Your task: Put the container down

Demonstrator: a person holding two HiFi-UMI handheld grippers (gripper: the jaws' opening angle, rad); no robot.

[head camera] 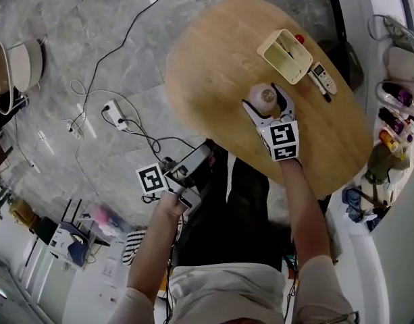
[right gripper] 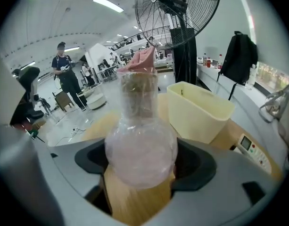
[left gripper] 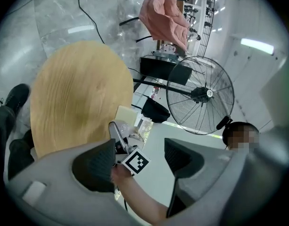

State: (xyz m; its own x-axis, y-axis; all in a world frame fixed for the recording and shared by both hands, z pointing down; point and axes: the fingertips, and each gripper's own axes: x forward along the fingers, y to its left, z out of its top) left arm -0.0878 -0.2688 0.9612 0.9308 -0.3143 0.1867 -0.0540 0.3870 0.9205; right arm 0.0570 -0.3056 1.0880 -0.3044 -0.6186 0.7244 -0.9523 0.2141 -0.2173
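The container [head camera: 264, 93] is a clear, pinkish round-bellied flask with a wrapped neck. It stands upright over the oval wooden table [head camera: 207, 66]. My right gripper [head camera: 263, 100] is shut on it, one pad against each side of its belly. In the right gripper view the container [right gripper: 140, 145] fills the gap of the right gripper [right gripper: 140, 161], with wood right beneath it; I cannot tell whether its bottom touches. My left gripper [head camera: 200, 164] hangs off the table's near edge, above the person's legs. The left gripper [left gripper: 137, 154] is open and holds nothing.
A cream rectangular bin [head camera: 286, 55] stands just beyond the flask, with a white remote [head camera: 321, 77] to its right. A floor fan [right gripper: 175, 8] rises behind the table. A power strip [head camera: 116, 113] and cables lie on the floor at left. Shelves with bottles [head camera: 396, 113] line the right.
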